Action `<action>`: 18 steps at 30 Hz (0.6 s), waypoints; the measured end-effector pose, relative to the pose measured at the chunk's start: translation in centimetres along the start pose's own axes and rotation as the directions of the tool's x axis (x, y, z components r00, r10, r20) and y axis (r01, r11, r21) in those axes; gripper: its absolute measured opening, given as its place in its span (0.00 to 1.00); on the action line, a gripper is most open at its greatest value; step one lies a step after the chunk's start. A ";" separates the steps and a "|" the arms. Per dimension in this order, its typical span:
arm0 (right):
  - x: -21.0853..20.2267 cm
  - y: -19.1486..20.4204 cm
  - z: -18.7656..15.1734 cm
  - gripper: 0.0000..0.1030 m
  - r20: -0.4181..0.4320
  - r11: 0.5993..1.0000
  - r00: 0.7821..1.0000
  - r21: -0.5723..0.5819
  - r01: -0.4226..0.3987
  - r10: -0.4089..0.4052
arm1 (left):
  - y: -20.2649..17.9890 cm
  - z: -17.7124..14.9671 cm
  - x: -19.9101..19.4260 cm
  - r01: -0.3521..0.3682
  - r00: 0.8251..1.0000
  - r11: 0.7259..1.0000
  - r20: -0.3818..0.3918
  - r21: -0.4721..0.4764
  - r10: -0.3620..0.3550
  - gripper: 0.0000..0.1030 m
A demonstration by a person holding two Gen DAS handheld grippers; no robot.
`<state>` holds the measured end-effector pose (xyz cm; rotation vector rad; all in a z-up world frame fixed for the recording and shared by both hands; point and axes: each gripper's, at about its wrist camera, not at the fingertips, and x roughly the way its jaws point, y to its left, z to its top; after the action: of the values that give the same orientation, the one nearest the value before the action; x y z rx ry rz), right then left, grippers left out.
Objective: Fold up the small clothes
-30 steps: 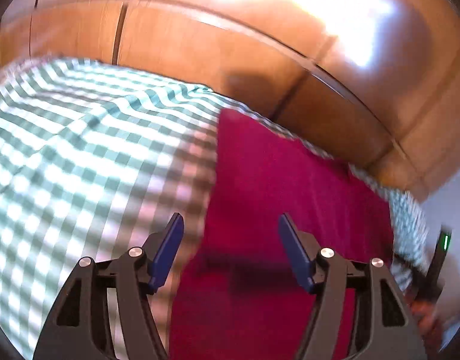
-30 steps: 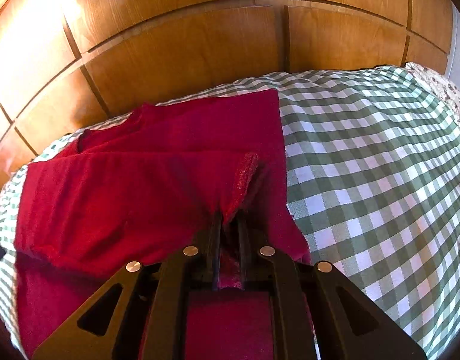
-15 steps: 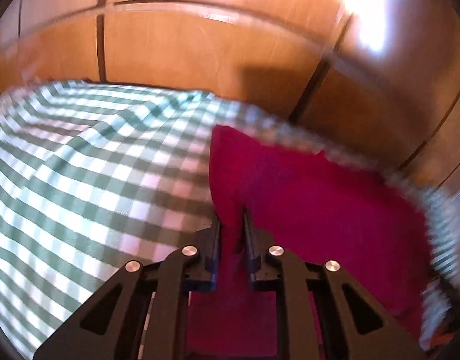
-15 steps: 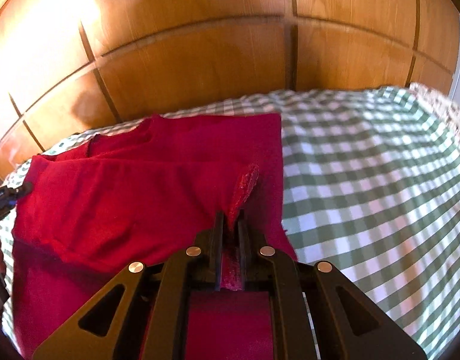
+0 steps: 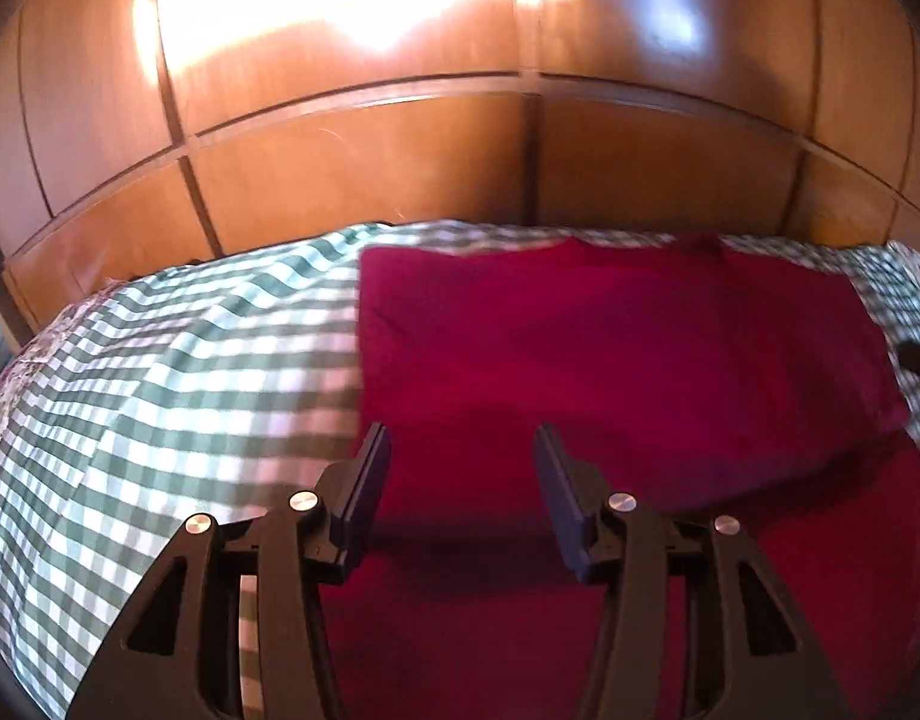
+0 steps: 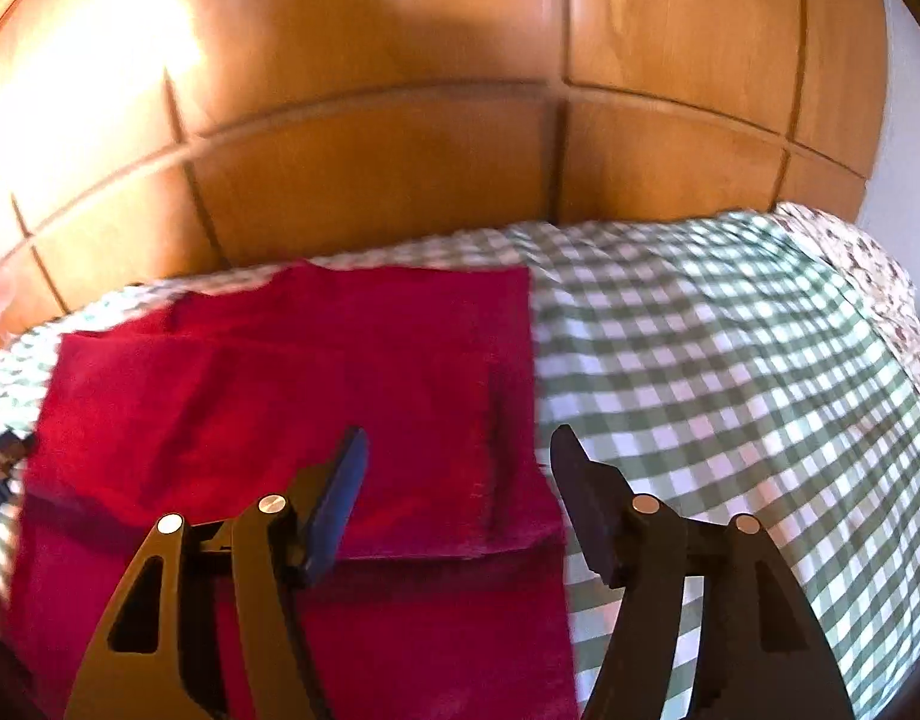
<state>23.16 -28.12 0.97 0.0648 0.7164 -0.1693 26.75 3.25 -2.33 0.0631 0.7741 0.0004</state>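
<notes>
While the red garment [image 5: 610, 360] is lying folded on the checkered bed [image 5: 159, 372], we are holding the left hand-held gripper [image 5: 460, 450] and right hand-held gripper [image 6: 460, 450] released above it, at 6 o'clock.

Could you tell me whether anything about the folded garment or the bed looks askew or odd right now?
Nothing stands out. The red garment lies flat on the checked bedspread, its folded-over layer ending in a fairly straight edge near the right tongs. Both those and the left tongs are open and hold nothing.
</notes>
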 end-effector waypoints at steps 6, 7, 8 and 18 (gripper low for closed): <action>0.9 3.7 0.2 0.61 -0.021 0.996 0.999 -0.080 -0.041 0.039 | -0.9 -0.9 0.6 0.016 1.000 1.000 -0.022 0.023 -0.015 0.48; 1.4 4.1 0.2 0.61 -0.029 0.995 0.999 -0.091 -0.041 0.038 | -0.7 -0.7 0.9 0.018 0.999 1.000 -0.028 0.021 -0.017 0.48; 1.9 4.4 0.1 0.61 -0.036 0.995 0.999 -0.096 -0.036 0.033 | -0.8 -0.8 1.1 0.020 0.999 1.000 -0.034 0.020 -0.019 0.48; 6.8 3.8 -1.0 0.67 -0.083 0.997 0.996 -0.072 0.009 -0.015 | -1.3 -1.4 2.2 0.033 0.996 0.999 -0.078 -0.011 -0.034 0.50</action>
<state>28.28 -25.17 -4.25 -0.0005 0.8059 -0.1527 27.31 2.06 -5.00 0.0416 0.8538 -0.0253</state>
